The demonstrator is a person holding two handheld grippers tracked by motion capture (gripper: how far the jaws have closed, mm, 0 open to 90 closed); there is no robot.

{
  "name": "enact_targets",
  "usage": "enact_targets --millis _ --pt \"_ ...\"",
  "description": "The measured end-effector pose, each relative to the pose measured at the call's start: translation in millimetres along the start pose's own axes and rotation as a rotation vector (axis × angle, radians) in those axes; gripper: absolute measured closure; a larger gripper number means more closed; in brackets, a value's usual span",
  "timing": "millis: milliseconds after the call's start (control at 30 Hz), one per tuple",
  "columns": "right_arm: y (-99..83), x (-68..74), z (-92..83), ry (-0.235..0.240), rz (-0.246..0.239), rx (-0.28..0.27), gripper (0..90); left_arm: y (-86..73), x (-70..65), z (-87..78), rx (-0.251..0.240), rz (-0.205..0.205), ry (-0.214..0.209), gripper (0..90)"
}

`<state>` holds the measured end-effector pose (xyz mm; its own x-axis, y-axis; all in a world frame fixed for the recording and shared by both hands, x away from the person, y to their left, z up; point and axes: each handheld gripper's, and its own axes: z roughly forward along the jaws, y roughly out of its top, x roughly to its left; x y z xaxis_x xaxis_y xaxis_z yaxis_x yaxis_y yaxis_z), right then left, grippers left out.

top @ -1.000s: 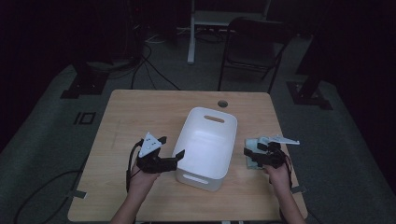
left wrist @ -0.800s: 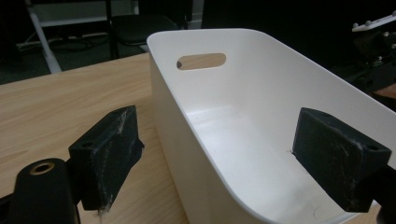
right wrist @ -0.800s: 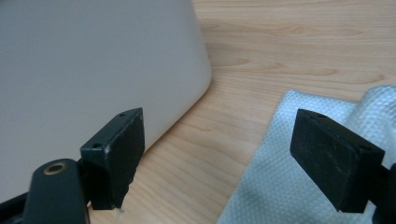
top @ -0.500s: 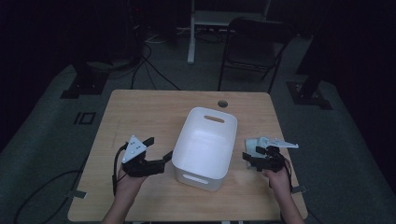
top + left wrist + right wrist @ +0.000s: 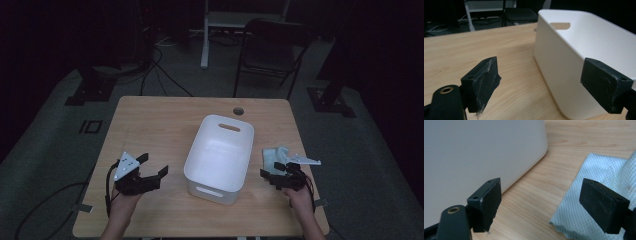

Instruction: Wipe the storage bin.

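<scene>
Sliding away from the white bin, the left gripper now sits farther out over the table, clear of the bin's side where it was a second ago. Its jaws stand wide apart, nothing between them. Over on the other side, the right gripper has barely budged, jaws spread and empty, hovering at the pale blue cloth lying just beside the bin.
</scene>
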<state>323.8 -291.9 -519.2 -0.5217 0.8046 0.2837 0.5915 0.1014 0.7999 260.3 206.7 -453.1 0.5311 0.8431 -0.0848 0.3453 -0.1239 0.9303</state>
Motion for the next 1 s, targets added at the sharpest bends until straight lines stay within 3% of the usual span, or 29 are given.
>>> enact_targets --millis 500,1000 --pt "-23.2 0.0 -13.4 -0.009 -0.006 0.011 17.7 -49.3 19.8 5.0 0.105 -0.037 0.044 15.1" --pt "-46.2 -4.0 -21.3 -0.052 -0.023 0.027 17.7 -81.9 27.3 1.2 0.194 -0.054 0.101 15.0"
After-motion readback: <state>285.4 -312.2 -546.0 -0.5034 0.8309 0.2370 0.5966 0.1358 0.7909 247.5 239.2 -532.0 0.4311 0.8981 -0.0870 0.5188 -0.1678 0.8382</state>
